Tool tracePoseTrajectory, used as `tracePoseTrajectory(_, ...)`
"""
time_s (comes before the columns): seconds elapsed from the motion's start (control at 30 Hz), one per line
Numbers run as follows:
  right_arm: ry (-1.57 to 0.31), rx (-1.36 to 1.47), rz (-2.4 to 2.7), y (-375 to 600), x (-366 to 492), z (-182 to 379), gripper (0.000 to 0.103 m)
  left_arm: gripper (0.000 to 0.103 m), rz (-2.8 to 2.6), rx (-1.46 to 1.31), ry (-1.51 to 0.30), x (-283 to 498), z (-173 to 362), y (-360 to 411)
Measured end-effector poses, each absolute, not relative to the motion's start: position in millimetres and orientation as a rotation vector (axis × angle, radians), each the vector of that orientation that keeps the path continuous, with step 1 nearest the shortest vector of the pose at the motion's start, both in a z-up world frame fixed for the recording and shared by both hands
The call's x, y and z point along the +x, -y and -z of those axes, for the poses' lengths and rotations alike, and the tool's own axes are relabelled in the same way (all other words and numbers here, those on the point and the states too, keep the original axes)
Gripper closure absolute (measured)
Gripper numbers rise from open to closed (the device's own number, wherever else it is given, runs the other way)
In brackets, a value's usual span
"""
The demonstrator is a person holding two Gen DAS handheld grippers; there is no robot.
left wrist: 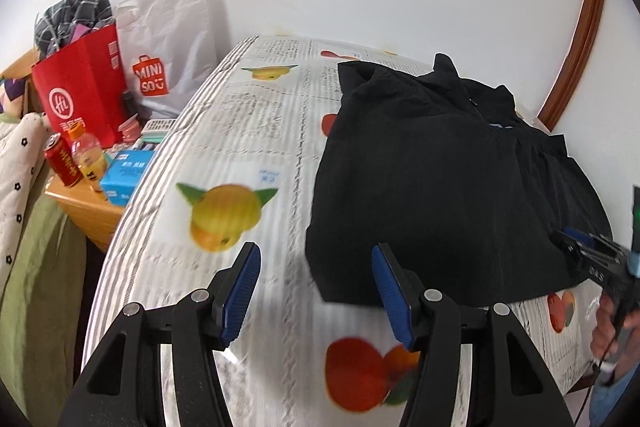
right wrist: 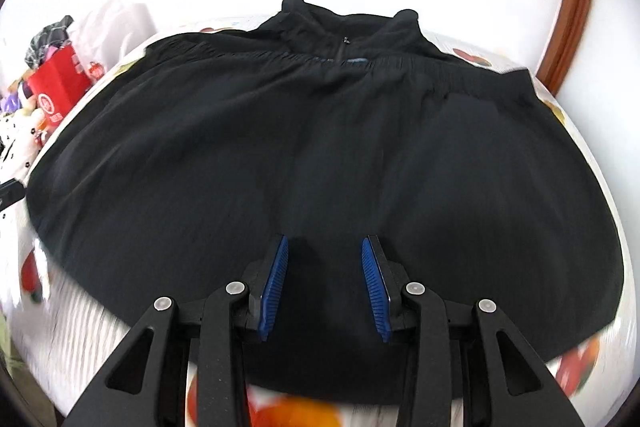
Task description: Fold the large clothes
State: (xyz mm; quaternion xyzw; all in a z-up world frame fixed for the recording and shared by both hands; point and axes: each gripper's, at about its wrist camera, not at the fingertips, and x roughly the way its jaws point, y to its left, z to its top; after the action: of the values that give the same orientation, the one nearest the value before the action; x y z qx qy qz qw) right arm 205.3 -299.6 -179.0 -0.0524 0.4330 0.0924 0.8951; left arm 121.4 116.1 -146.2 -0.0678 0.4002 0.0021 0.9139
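- So the black jacket [right wrist: 320,155] is lying spread out flat on a bed with a newspaper-and-fruit print sheet [left wrist: 248,131], collar end toward the white wall, zipper pull visible near the neck.
- Left hand-held gripper [left wrist: 316,291] is hovering over the sheet right at the jacket's near left corner, blue pads [left wrist: 240,295] apart, nothing between them. Only the right pad overlaps the fabric edge in the view; can't tell if it touches.
- Right hand-held gripper [right wrist: 325,285] sits over the jacket's near hem area, jaws parted with just dark fabric showing underneath, not pinching anything.
- From the left wrist view you can see the right hand-held gripper at the far right edge, with the person's hand [left wrist: 608,331] on it.
- Bedside worktop [left wrist: 84,211] on the left has a red paper bag [left wrist: 80,95], a white Miniso bag [left wrist: 168,55], a red can [left wrist: 62,159], a bottle [left wrist: 90,159] and a blue box [left wrist: 126,173].
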Motion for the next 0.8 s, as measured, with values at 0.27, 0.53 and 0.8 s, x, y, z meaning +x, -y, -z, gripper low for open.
tracePoseTrajectory(0.27, -0.908, -0.119, -0.209, 312.1, 148.8, 178.6, 0.065, 0.047, -0.041, -0.167, -0.825, 93.5, 154.8, -131.4)
tracePoseTrajectory(0.53, -0.765, -0.14, -0.173, 342.9, 140.1, 146.3, 0.064, 0.047, -0.01, -0.19, -0.794, 78.9, 152.8, -131.3)
tracePoseTrajectory(0.8, -0.83, -0.064, 0.107, 427.6, 193.9, 160.7, 0.064, 0.044, 0.041, -0.258, -0.779, 104.2, 156.7, -119.8)
